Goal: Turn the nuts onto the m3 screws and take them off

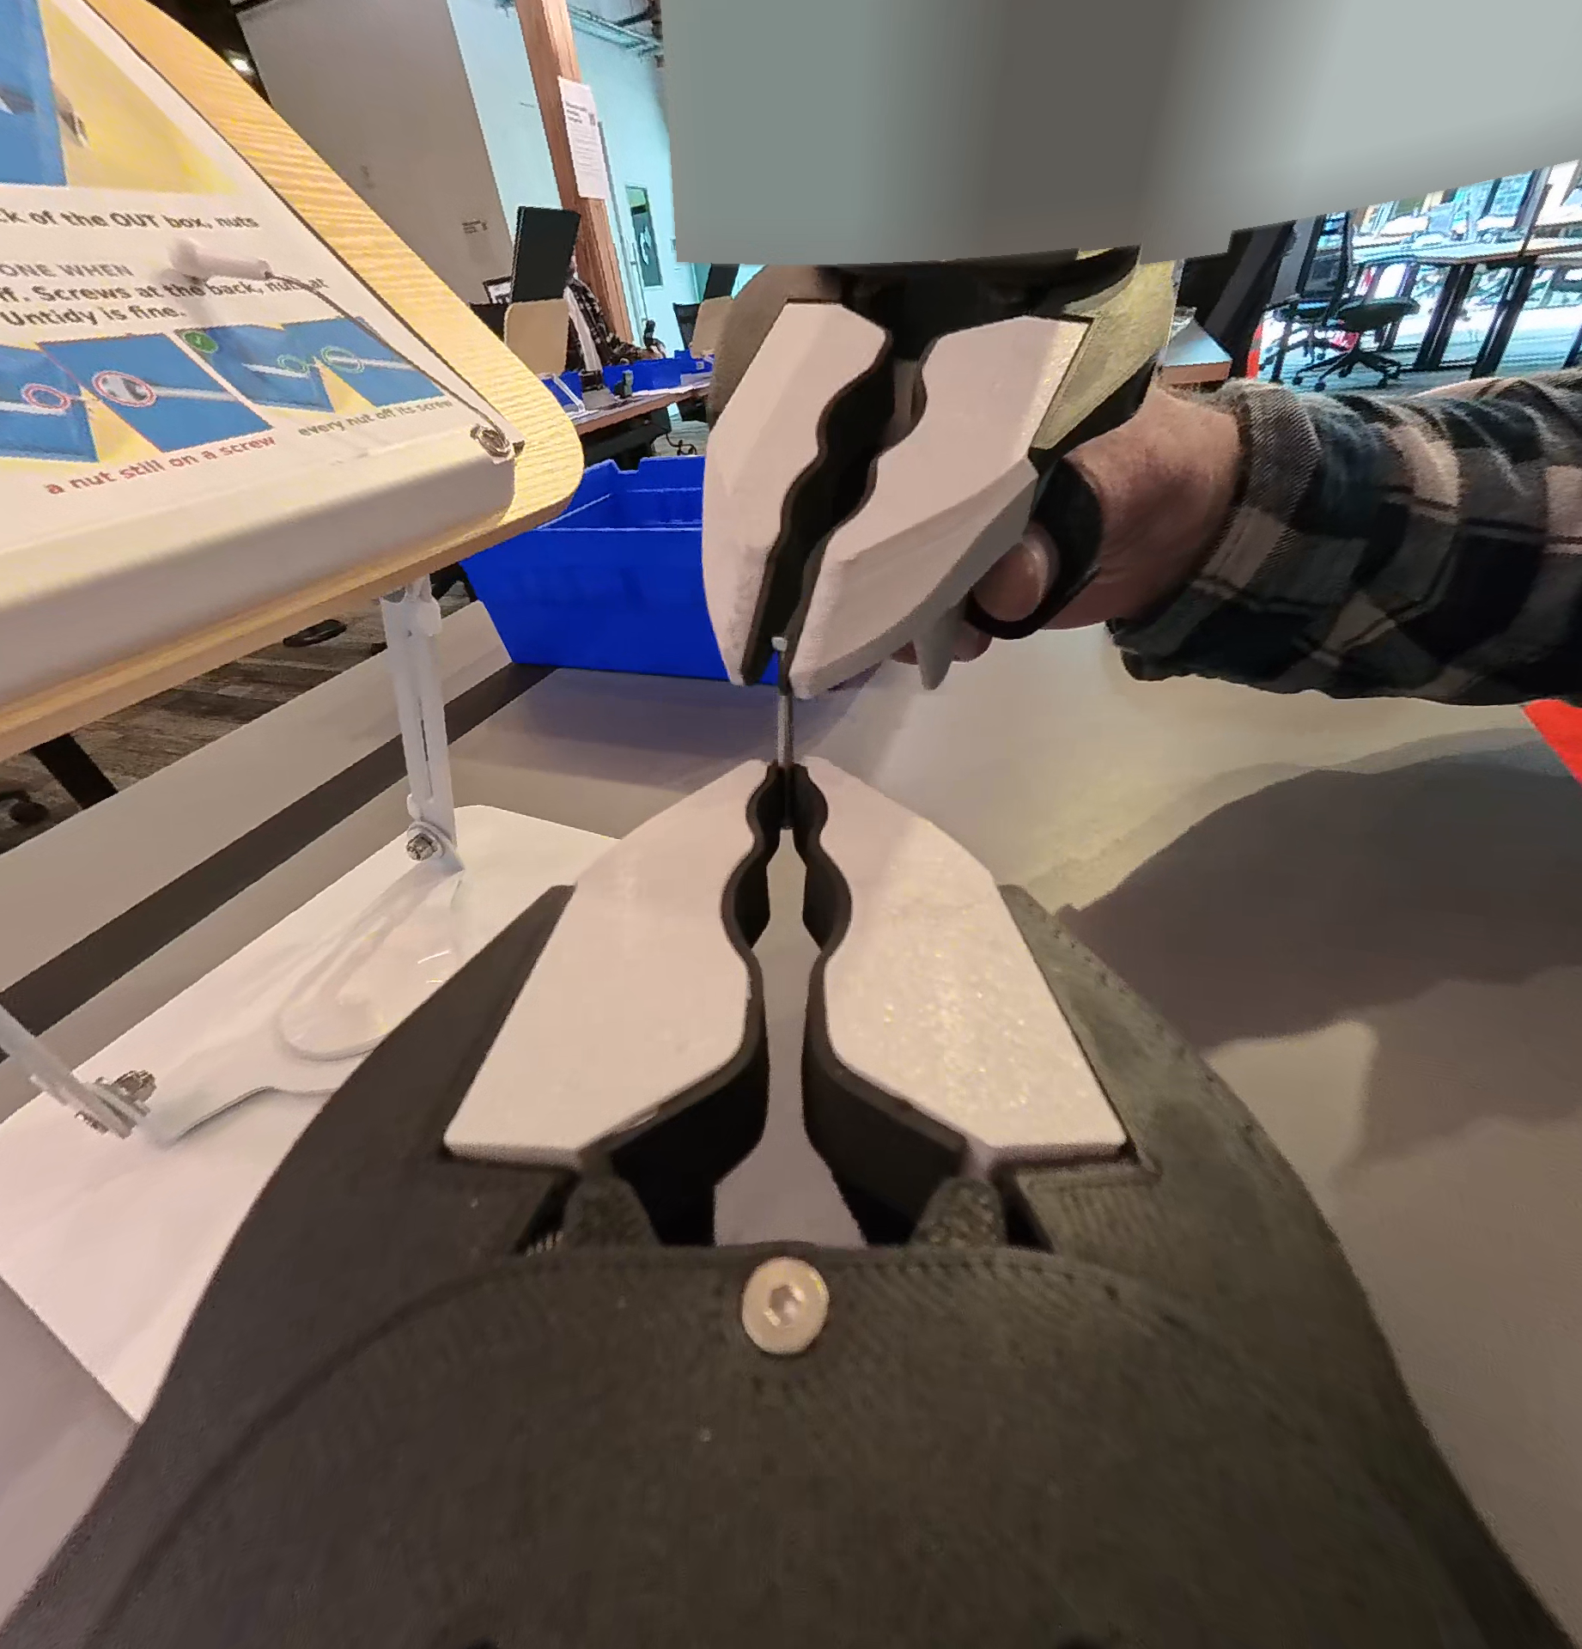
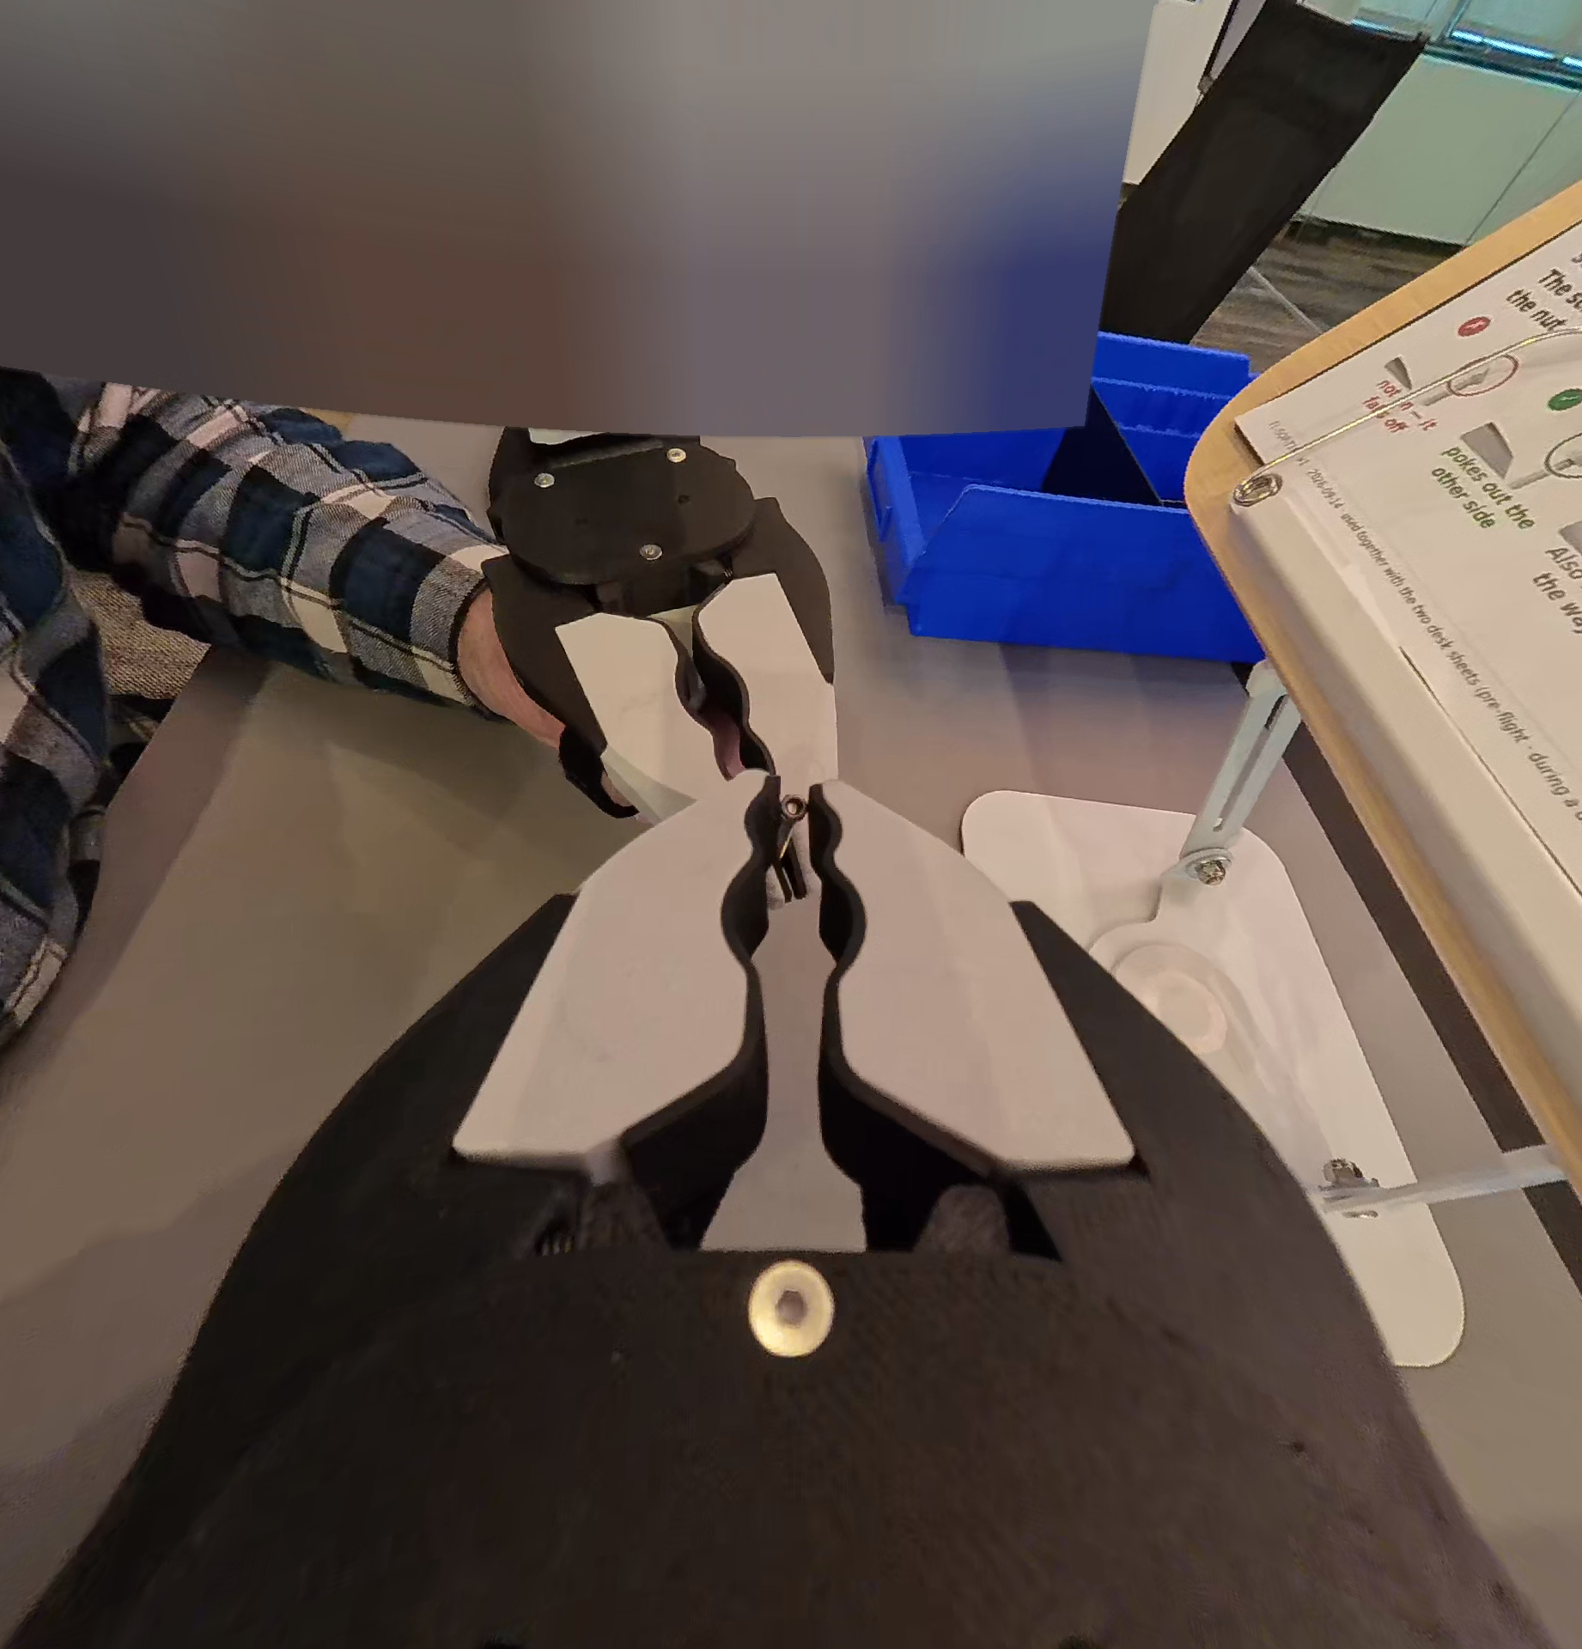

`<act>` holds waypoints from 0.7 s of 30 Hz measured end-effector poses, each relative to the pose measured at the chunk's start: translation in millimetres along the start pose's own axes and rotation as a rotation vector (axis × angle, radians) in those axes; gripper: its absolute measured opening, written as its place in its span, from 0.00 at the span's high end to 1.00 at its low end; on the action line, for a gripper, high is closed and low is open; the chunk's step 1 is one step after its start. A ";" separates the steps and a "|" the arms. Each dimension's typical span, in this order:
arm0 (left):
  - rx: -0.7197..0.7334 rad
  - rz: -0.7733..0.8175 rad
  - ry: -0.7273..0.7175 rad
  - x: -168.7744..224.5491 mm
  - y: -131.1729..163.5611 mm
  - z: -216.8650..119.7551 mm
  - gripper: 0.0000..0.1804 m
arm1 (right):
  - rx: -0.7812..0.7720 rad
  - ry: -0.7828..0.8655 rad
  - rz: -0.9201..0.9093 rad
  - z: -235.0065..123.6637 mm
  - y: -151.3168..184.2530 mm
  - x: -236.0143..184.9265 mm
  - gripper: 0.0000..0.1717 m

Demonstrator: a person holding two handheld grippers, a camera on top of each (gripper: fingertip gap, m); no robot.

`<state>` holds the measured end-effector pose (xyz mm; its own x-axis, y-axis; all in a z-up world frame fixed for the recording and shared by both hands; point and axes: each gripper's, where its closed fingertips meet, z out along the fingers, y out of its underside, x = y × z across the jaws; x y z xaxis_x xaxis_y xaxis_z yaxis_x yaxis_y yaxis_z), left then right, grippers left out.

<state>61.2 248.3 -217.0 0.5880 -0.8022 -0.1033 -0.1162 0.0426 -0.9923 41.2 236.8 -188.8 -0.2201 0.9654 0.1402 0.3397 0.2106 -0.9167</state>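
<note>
Centre frame: left gripper (image 1: 783, 785) pinches the screw (image 1: 782, 714) by its lower end; right gripper (image 2: 792, 807) closes narrowly on a nut (image 2: 795, 807) at its top. We judge misalignment could drop either onto the grey table (image 1: 1126, 803).

Grey tabletop (image 2: 323, 892), matte, w/ dark seam strip along far side. Blue plastic bin (image 2: 1037, 571) w/ dark divider, at back. Tilted wood-edged white board (image 1: 234, 428) w/ printed sheet under wire clip, on white metal stand (image 1: 426, 714); flat white base (image 2: 1260, 1026) bolted. Office chairs (image 1: 1358, 330), desks in bkgd.
</note>
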 end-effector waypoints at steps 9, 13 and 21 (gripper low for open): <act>-0.013 0.040 -0.006 1.0 0.4 -0.3 0.99 | -0.007 -0.019 0.013 -1.0 0.9 -2.7 0.97; -0.049 0.098 -0.037 -0.3 3.5 0.3 0.99 | -0.051 -0.029 0.013 -1.0 4.4 -3.4 0.97; -0.115 0.194 -0.201 -16.0 8.1 -0.3 0.99 | -0.043 0.121 0.072 3.1 8.4 9.3 0.97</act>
<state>50.6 261.3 -223.4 0.6914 -0.6509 -0.3135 -0.3255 0.1069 -0.9395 39.2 247.1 -196.4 -0.0831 0.9892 0.1208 0.3906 0.1438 -0.9093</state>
